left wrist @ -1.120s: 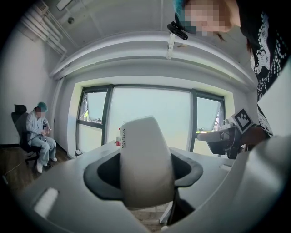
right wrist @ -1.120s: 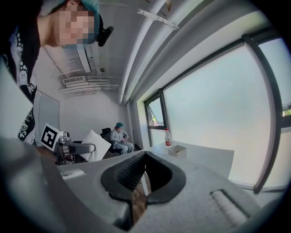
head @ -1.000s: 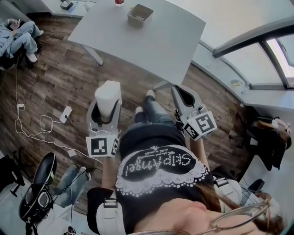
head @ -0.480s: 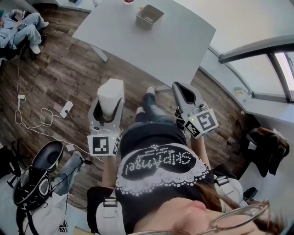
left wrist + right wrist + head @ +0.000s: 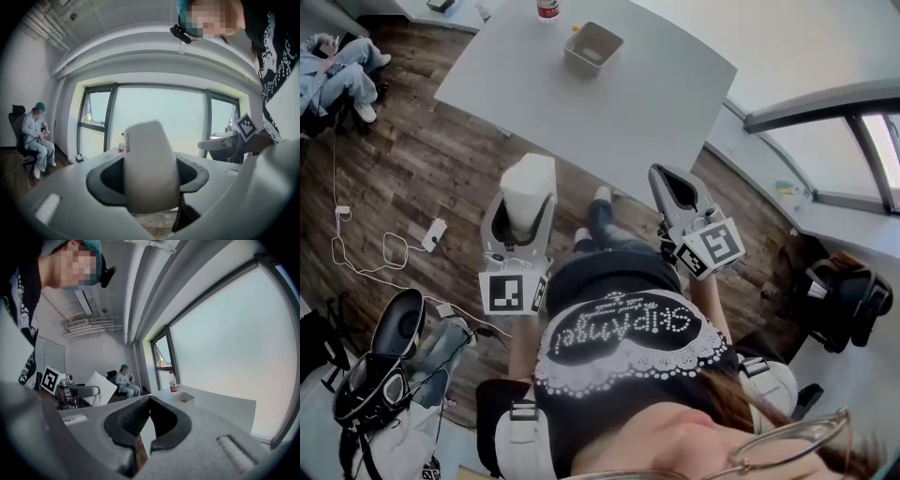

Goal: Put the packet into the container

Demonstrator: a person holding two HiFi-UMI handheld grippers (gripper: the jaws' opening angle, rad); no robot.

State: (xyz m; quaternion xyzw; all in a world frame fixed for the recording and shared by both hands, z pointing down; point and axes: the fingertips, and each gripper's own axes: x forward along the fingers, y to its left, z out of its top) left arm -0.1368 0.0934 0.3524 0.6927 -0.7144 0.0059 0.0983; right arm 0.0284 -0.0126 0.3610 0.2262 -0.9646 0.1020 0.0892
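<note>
From the head view, the left claw was clamped on a plump white packet that stood up out of its tips. The right claw had its tips together and carried nothing. Well ahead of both, the open container sat on a grey table, with a bottle just beyond it. Wood-plank floor lay under the left claw.

In the left gripper view, the packet filled the gap between the jaws, smooth and pillow-shaped, with small dark print down one edge. Tall windows stood ahead.

In the right gripper view, the right claw's dark ribbed pads met at the front around an empty hollow. The container and bottle stood ahead on the table.
</note>
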